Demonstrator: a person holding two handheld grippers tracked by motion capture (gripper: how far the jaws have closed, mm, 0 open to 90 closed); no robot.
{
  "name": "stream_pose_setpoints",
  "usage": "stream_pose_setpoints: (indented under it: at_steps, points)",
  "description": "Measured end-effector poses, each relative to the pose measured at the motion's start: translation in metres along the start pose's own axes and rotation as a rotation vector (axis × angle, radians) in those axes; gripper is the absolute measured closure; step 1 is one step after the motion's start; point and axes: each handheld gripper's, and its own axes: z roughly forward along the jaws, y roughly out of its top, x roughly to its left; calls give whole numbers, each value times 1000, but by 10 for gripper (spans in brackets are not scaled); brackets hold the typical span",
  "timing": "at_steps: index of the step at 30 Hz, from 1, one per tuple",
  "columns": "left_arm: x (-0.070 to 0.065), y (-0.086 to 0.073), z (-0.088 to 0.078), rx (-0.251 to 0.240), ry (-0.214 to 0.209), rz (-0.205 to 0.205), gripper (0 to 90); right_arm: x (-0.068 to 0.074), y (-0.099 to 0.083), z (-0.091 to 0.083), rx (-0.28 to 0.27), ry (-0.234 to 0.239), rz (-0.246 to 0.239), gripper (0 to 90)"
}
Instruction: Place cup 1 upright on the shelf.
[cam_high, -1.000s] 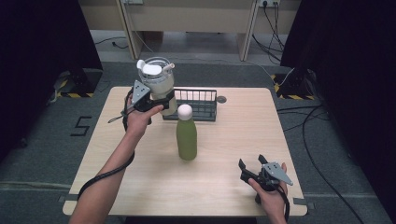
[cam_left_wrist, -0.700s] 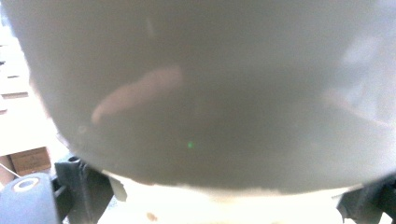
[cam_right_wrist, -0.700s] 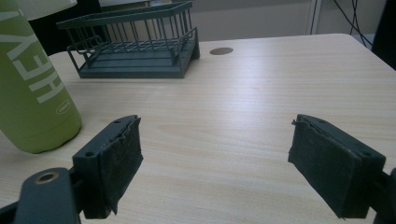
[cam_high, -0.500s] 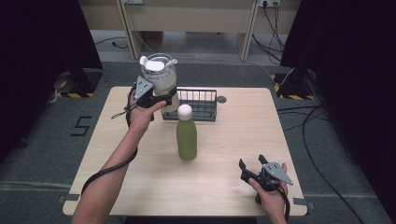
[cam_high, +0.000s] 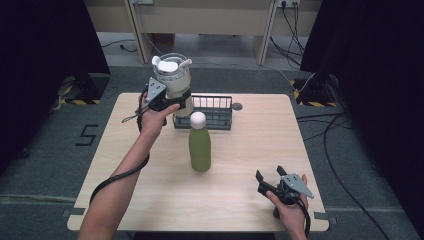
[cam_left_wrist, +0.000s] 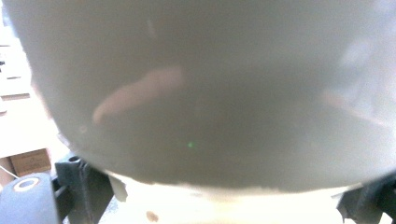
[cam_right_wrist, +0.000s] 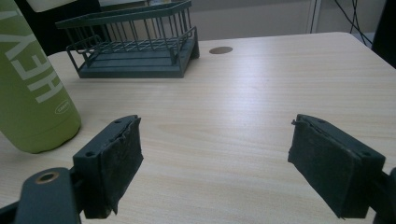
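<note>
My left gripper (cam_high: 176, 100) clamps the lower body of a clear lidded tumbler (cam_high: 172, 80), held up over the left end of the dark wire basket (cam_high: 212, 112) at the table's (cam_high: 260, 150) far side; up close, the cup's wall (cam_left_wrist: 201, 93) sits right between the jaws. It looks bulky, smooth and likely slippery, so I judge a low, firm grip safest. My right gripper (cam_high: 272, 182) rests spread and empty near the front edge, well apart from the green bottle (cam_high: 199, 145).

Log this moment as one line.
left gripper: shut on jug, held above wire basket | right gripper: open, idle | green bottle: upright mid-table
</note>
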Motion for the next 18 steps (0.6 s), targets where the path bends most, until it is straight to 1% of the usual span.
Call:
stream_pose_setpoints:
  at_steps: [3, 8, 14, 18]
  points:
    - [0, 1, 5, 5, -1, 0, 99, 0, 0, 0, 1, 1, 0, 167]
    - [1, 1, 13, 8, 2, -20, 99, 0, 0, 0, 2, 0, 2, 167]
    - [1, 1, 22, 18, 6, -14, 99, -1, 0, 0, 0, -2, 3, 167]
    - [1, 1, 27, 24, 11, -18, 99, -1, 0, 0, 3, -1, 2, 167]
